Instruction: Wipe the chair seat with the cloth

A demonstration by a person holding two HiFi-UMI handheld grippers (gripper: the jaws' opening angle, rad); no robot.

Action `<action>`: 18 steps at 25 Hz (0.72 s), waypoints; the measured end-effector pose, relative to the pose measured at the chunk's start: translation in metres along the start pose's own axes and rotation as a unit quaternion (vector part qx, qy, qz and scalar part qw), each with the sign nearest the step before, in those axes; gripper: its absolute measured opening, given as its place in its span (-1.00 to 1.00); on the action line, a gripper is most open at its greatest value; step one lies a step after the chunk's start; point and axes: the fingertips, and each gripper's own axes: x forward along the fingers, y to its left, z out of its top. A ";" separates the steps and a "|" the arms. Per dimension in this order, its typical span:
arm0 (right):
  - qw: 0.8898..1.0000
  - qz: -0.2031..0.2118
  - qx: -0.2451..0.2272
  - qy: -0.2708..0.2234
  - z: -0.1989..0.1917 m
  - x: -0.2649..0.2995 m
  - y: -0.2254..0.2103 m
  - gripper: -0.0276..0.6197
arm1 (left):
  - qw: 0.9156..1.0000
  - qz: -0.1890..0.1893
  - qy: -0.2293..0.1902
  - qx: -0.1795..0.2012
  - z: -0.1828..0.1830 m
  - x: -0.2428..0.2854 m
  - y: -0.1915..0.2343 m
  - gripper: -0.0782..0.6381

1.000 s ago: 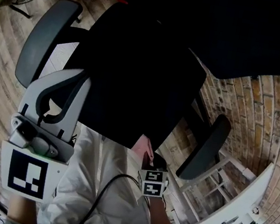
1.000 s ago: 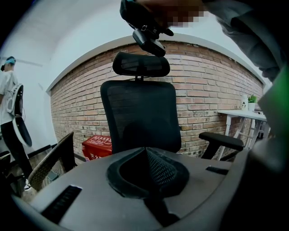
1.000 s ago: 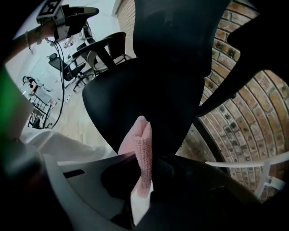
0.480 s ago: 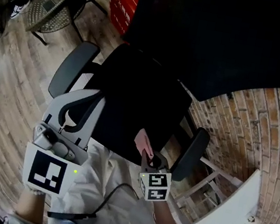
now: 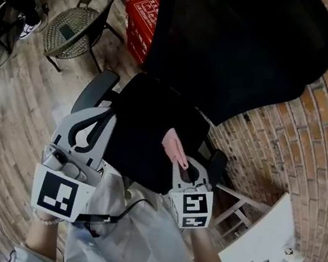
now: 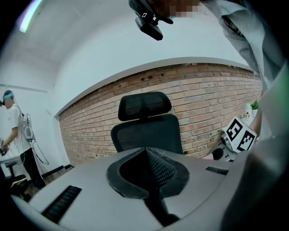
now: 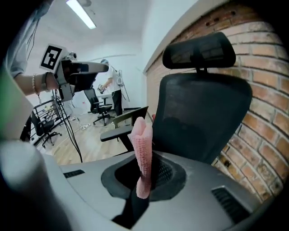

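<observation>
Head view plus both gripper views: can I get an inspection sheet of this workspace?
Surface: black chair seat, too dark to show stains.
Job's things: pink cloth, over the seat; whether it touches cannot be told.
Clutter: nothing seen.
Grippers: right tongs shut on the cloth; left tongs shut, empty, near an armrest.
Cables: black cable across the person's white garment.
Surroundings: brick wall, wooden floor, wicker chair, red crate.
</observation>
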 end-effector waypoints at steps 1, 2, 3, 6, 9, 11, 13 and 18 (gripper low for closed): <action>1.000 -0.002 -0.006 -0.012 0.013 -0.007 -0.001 -0.75 | 1.000 0.006 -0.001 -0.017 0.005 -0.005 0.001 -0.73; 1.000 -0.002 -0.010 -0.024 0.026 -0.014 -0.002 -0.75 | 0.999 0.012 -0.002 -0.034 0.010 -0.010 0.002 -0.73; 0.999 -0.001 -0.015 -0.035 0.037 -0.020 -0.002 -0.75 | 0.999 0.014 -0.001 -0.041 0.015 -0.015 0.002 -0.73; 0.997 0.002 -0.023 -0.074 0.071 -0.040 -0.003 -0.75 | 0.999 0.016 -0.008 -0.026 0.032 -0.025 0.002 -0.73; 0.994 0.000 -0.026 -0.109 0.095 -0.060 -0.003 -0.75 | 0.999 0.021 -0.017 -0.017 0.045 -0.033 0.000 -0.73; 0.991 0.002 -0.036 -0.126 0.108 -0.070 0.000 -0.75 | 0.999 0.031 -0.021 -0.018 0.051 -0.039 0.001 -0.73; 0.989 0.007 -0.043 -0.139 0.117 -0.078 0.004 -0.75 | 0.999 0.042 -0.025 -0.022 0.055 -0.046 0.002 -0.73; 0.986 0.015 -0.045 -0.161 0.126 -0.092 0.004 -0.75 | 0.998 0.048 -0.032 -0.022 0.061 -0.054 -0.005 -0.73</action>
